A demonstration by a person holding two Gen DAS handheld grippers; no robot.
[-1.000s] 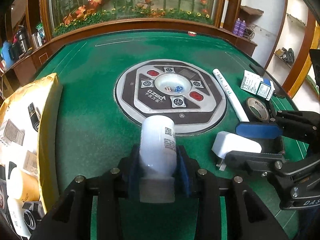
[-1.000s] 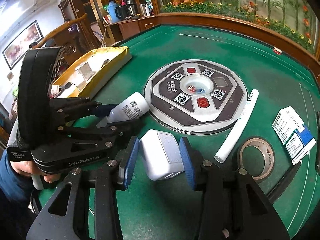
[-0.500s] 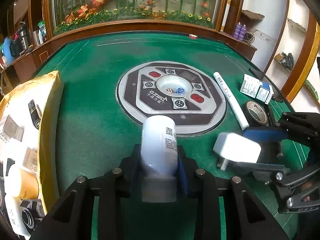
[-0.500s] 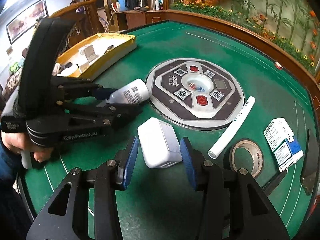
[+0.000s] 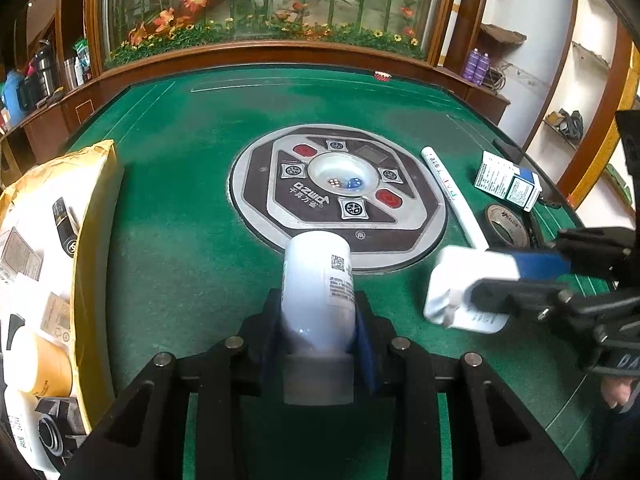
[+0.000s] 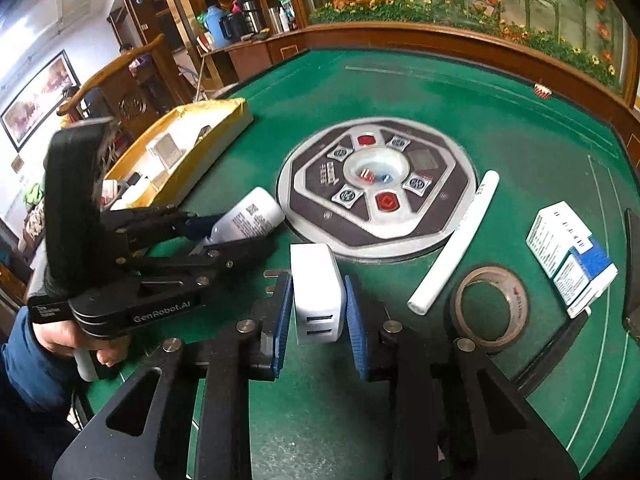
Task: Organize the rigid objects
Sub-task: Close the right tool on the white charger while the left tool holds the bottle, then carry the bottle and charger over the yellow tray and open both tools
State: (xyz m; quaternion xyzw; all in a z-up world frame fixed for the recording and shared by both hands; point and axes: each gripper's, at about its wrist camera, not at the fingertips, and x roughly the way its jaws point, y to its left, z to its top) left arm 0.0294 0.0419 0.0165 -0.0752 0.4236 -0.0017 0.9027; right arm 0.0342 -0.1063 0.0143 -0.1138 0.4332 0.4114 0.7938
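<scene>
A white bottle [image 5: 316, 280] with a printed label sits in my left gripper [image 5: 320, 312], which is shut on its lower body, low over the green felt. The right wrist view shows the same bottle [image 6: 250, 218] in the left gripper [image 6: 208, 236]. A white charger block [image 6: 316, 280] stands on edge between the blue pads of my right gripper [image 6: 318, 304]. The jaws are closing and both pads press its sides. In the left wrist view the charger [image 5: 460, 280] is tilted in the right gripper [image 5: 516, 276].
A yellow box [image 5: 96, 216] with several small items lies at the table's left. A round dice console [image 5: 338, 192] fills the middle. To the right lie a white tube [image 6: 456, 248], a tape roll [image 6: 490, 304] and a blue-and-white carton [image 6: 572, 252].
The right gripper's jaws have narrowed onto the charger, which lay flat on the felt and now stands on edge between the pads. The left gripper and its bottle have stayed put.
</scene>
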